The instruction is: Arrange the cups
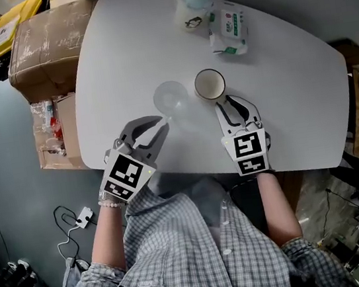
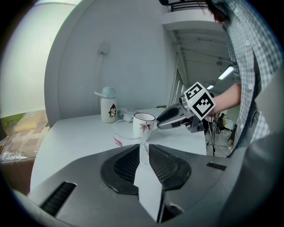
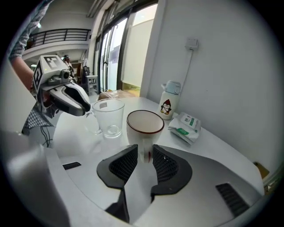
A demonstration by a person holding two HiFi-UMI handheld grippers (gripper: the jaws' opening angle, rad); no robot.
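My left gripper (image 1: pixel 161 125) is clamped on the handle of the glass (image 1: pixel 171 97) and my right gripper (image 1: pixel 225 103) on that of the mug (image 1: pixel 209 84), both standing side by side mid-surface (image 1: pixel 279 91); the arranging looks under way, neither released yet.

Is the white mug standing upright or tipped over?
Upright: the white mug stands on the table, rim facing up, handle between the right claw's jaws.

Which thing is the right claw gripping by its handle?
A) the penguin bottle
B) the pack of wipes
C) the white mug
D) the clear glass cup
C: the handle of the white mug sits clamped in the right claw; the glass cup is in the left claw.
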